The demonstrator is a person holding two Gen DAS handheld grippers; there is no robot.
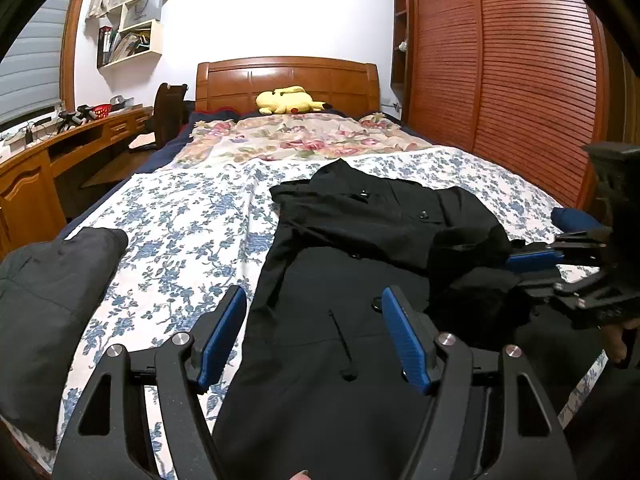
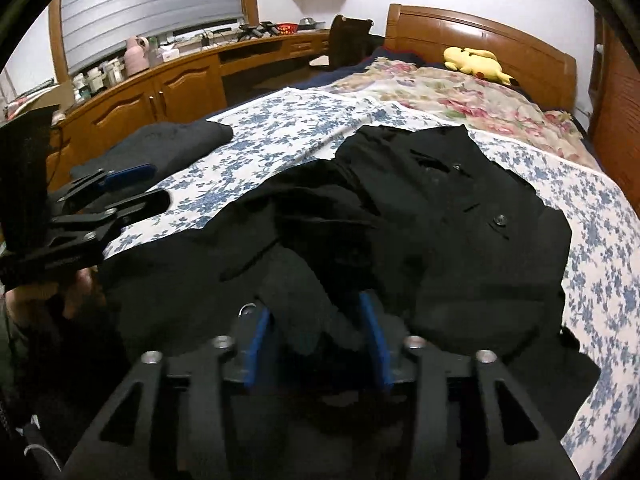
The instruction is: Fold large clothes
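A large black coat with buttons lies spread on the bed's blue-floral sheet; it also shows in the right wrist view. My left gripper is open and empty, hovering over the coat's lower part. My right gripper is shut on a bunched fold of the coat's fabric at its right side; it shows from the side in the left wrist view. The left gripper appears at the left of the right wrist view, jaws apart.
A folded dark grey garment lies at the bed's left edge, also in the right wrist view. A yellow plush toy rests by the wooden headboard. A wooden desk runs along the left; a slatted wardrobe stands right.
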